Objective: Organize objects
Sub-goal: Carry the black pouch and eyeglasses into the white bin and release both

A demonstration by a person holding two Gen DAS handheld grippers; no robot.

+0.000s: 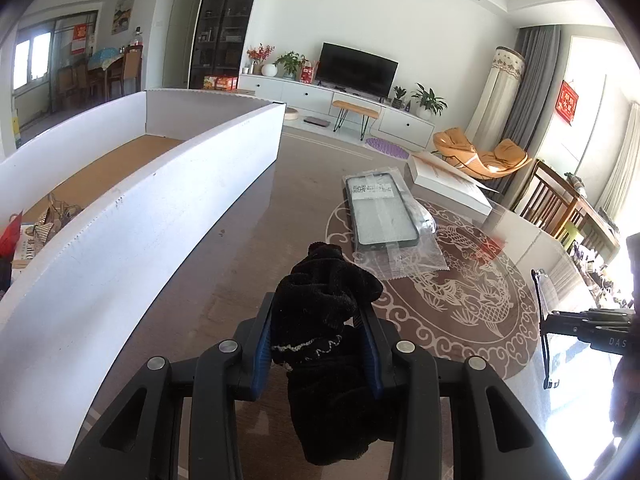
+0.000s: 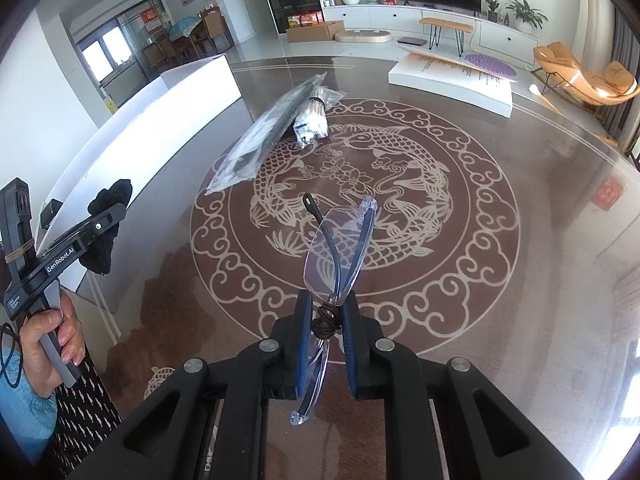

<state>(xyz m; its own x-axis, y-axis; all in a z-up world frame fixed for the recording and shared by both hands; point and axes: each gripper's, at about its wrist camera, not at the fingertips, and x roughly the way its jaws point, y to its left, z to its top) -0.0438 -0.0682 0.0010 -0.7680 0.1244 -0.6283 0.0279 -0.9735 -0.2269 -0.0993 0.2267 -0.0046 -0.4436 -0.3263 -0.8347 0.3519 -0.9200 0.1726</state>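
Item one: black fleece glove [image 1: 320,304], soft, light and limp, gripped across its bunched middle by the left gripper [image 1: 318,344], whose blue pads [image 1: 262,344] press into the pile; the cuff end droops below the jaws and the fingers stick up above them. It tolerates a firm squeeze and is unlikely to slip. It hangs clear of the glass table [image 1: 224,280], just beside the white box [image 1: 132,216] that already holds other oddments. Item two: rimless spectacles [image 2: 340,248], light, stiff and fragile, with slick lenses that mark easily; best taken at the bridge or hinge, not on a lens face. The right gripper [image 2: 326,340] is clamped narrowly on them near the hinge, where a brown cord is knotted; one lens stands up beyond the fingertips, the other runs back between the jaws, held above the table's fish motif. Remaining on the table: bagged phone case [image 1: 380,212], a clear packet of small sticks [image 2: 312,116], flat white carton [image 2: 452,80].
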